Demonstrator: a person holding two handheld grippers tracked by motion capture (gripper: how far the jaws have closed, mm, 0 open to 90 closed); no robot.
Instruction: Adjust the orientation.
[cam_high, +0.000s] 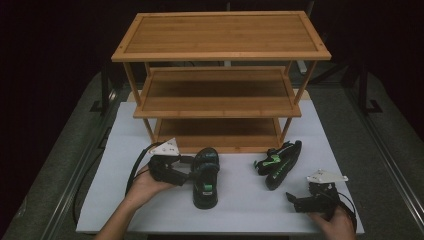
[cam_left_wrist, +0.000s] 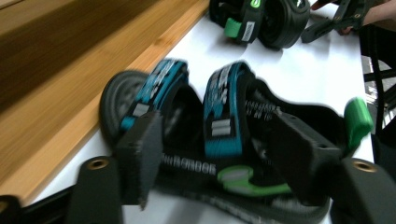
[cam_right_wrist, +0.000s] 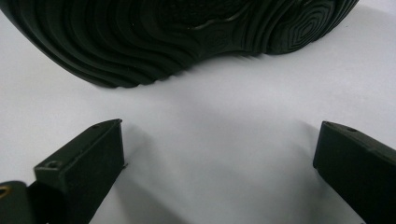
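High view: left hand-held gripper (cam_high: 187, 172) at the near sandal (cam_high: 205, 177), before the shelf rack (cam_high: 220, 80).
Jaws set wide astride the sandal's side, unpressed; long axis runs away from the rack.

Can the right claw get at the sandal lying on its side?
Probably yes: the right claw stands open, the sandal lies just ahead, sole toward it, with bare table between.

Between the left gripper's (cam_left_wrist: 219, 172) jaws the strapped sandal (cam_left_wrist: 224, 126) is smeared by motion blur, so its strap lettering cannot be read, and whether the pads touch it cannot be told. Ahead of the right gripper's (cam_right_wrist: 219, 163) jaws, the other sandal's sole (cam_right_wrist: 177, 37) is cut off by the top edge.
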